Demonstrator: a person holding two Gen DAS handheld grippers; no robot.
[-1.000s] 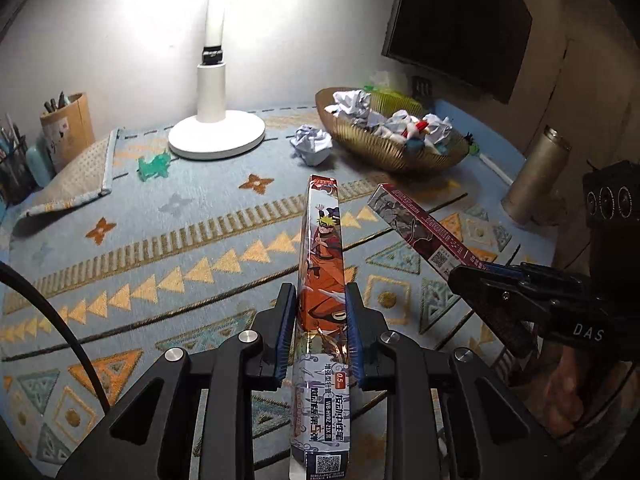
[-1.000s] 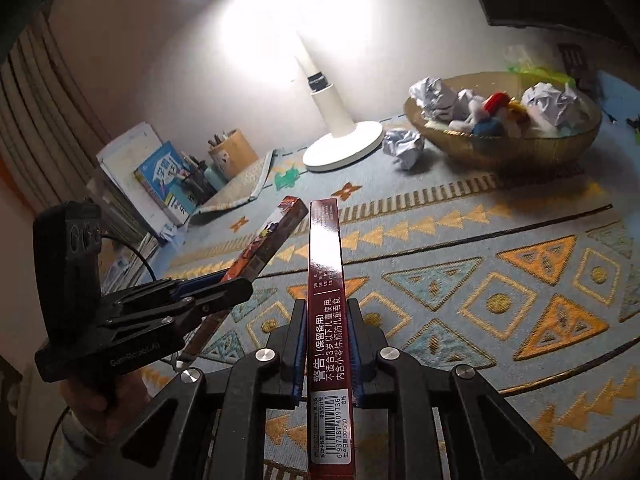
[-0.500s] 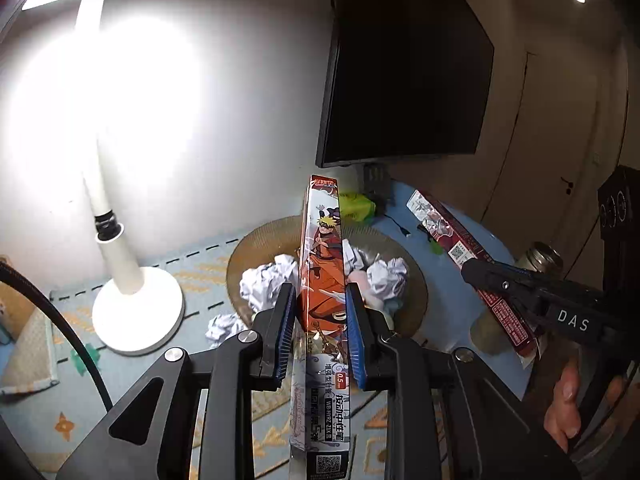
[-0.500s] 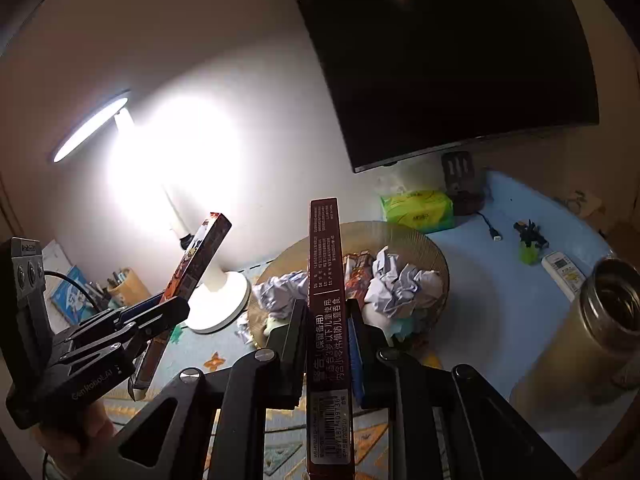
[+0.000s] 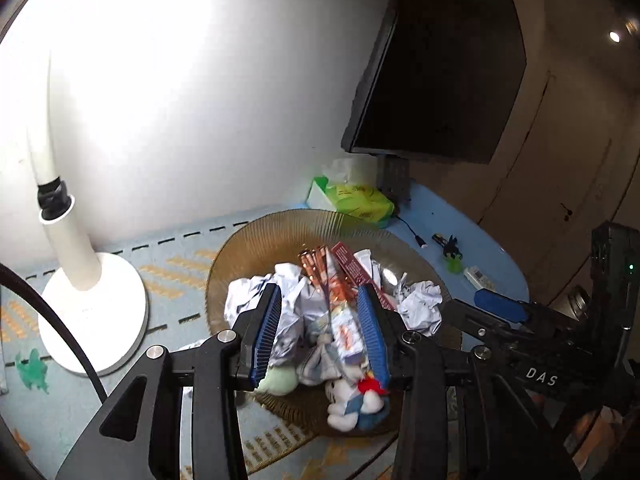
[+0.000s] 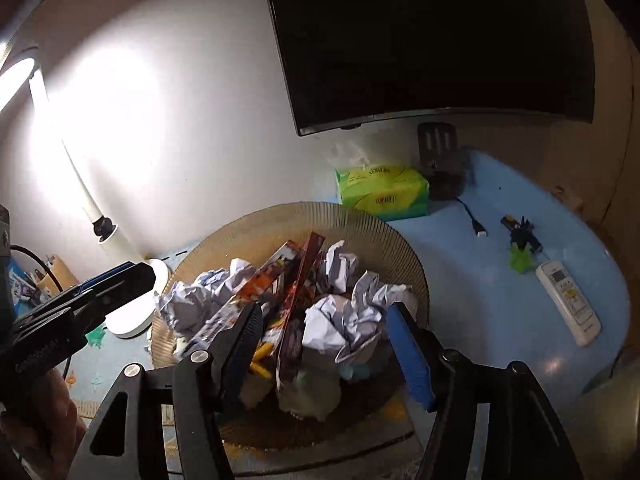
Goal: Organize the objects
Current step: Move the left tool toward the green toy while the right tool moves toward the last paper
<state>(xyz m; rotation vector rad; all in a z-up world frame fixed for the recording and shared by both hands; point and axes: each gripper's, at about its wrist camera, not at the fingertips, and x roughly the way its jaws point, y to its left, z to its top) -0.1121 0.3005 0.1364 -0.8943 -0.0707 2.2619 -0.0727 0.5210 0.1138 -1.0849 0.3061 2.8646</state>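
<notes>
Both jaws spread wide, empty, over bowl (image 6: 224, 240); two boxes (image 5: 340, 304) lying inside among paper wads (image 6: 352, 316).

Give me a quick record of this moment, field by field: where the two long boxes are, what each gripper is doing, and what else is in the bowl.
orange box: lying in the bowl, on the paper
dark red box: in the bowl beside it, tilted
left hand-held gripper: open, above the bowl
right hand-held gripper: open, above the bowl
other contents: crumpled paper, plush toy
behind bowl: green tissue pack
</notes>
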